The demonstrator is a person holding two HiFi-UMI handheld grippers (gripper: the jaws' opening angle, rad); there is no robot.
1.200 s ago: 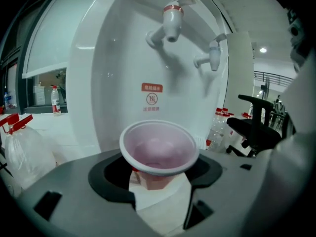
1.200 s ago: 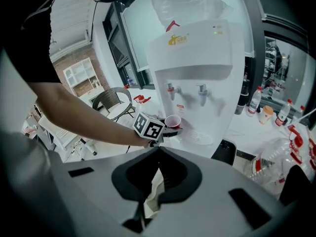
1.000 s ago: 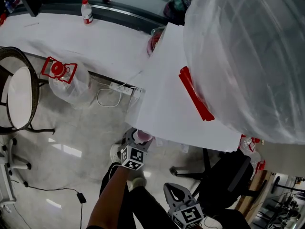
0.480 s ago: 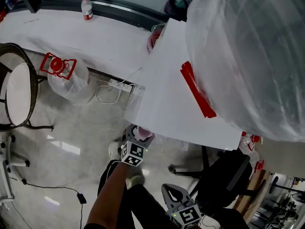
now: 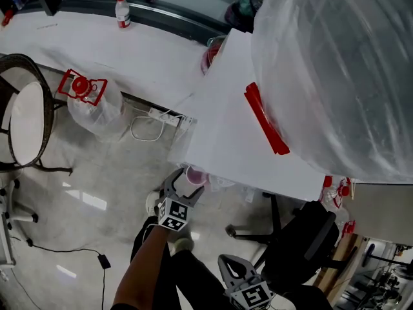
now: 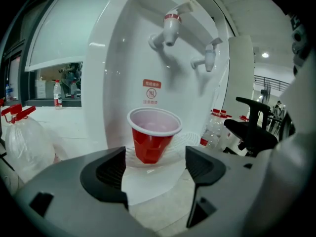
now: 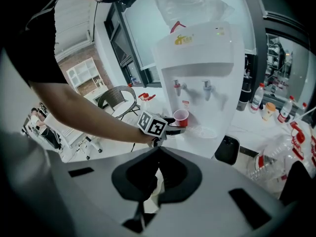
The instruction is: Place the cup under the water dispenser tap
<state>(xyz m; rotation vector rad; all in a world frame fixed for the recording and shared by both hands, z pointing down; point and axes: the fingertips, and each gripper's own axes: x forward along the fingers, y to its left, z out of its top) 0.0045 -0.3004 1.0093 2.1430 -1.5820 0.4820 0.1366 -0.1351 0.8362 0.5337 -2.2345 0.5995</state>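
Observation:
A red plastic cup (image 6: pixel 154 139) with a white inside stands upright on the drip tray of the white water dispenser (image 6: pixel 113 83), below the red-capped tap (image 6: pixel 170 26). My left gripper (image 6: pixel 155 166) is open and its jaws have just been opening. The cup sits just beyond the fingertips, and the pads do not touch it. From the head view the cup (image 5: pixel 193 175) shows at the dispenser's front edge, with the left gripper (image 5: pixel 179 189) right before it. My right gripper (image 7: pixel 157 177) is shut on nothing and hangs low near the person's legs (image 5: pixel 235 267).
A plastic-wrapped water bottle (image 5: pixel 335 76) sits on top of the dispenser. A water jug with a red handle (image 5: pixel 90 105) and a power strip (image 5: pixel 161 118) lie on the floor to the left. A round chair (image 5: pixel 22 118) stands far left, a black office chair (image 5: pixel 303 237) at right.
The left gripper's jaws have spread wider and the gripper has drawn back a little from the cup. The cup stays standing on the tray.

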